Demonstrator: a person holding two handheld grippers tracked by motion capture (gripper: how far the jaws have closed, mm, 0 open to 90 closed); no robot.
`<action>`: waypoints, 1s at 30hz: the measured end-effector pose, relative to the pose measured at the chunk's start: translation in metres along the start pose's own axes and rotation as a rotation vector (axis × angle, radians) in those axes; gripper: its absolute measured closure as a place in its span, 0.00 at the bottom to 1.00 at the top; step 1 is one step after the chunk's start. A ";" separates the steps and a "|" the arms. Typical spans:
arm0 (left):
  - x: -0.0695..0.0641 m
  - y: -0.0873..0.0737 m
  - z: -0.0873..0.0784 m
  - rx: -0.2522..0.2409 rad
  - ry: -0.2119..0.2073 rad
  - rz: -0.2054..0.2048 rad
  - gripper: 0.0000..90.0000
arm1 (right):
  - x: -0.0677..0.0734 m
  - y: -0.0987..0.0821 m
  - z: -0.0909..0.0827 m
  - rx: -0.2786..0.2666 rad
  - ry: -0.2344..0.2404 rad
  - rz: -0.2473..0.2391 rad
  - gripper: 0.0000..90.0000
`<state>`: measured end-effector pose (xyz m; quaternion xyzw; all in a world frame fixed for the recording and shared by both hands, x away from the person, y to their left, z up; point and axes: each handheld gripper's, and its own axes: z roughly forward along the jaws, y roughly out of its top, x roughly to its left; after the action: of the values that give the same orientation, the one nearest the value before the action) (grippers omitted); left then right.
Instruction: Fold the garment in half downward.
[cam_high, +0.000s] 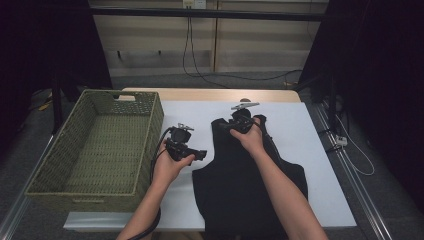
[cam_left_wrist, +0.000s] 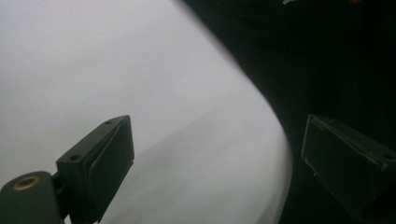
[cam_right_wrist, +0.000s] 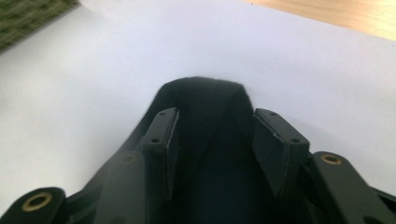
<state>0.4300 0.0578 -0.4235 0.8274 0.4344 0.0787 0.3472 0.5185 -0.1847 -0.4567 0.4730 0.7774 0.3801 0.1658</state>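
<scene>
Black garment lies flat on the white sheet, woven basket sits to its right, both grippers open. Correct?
Not quite: the woven basket sits to the left of the black garment, as the high view shows. The garment does lie on the white sheet, and the left gripper and right gripper are open.

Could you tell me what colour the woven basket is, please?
Olive green; the basket shows best in the high view.

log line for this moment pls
right gripper open over black garment's far strap | left gripper open beside garment edge | basket left of white mat
</scene>
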 end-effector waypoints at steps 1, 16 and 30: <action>0.001 0.000 -0.001 -0.002 -0.001 -0.001 0.10 | 0.000 0.002 0.004 -0.006 -0.011 -0.008 0.52; 0.005 -0.004 -0.002 -0.005 -0.004 -0.010 0.10 | -0.017 0.037 0.042 -0.029 0.007 -0.003 0.88; 0.006 -0.002 -0.001 -0.008 -0.012 -0.018 0.10 | -0.066 0.011 -0.026 -0.044 -0.077 0.076 0.45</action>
<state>0.4317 0.0645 -0.4250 0.8225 0.4394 0.0724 0.3538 0.5419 -0.2504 -0.4382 0.5128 0.7434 0.3846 0.1910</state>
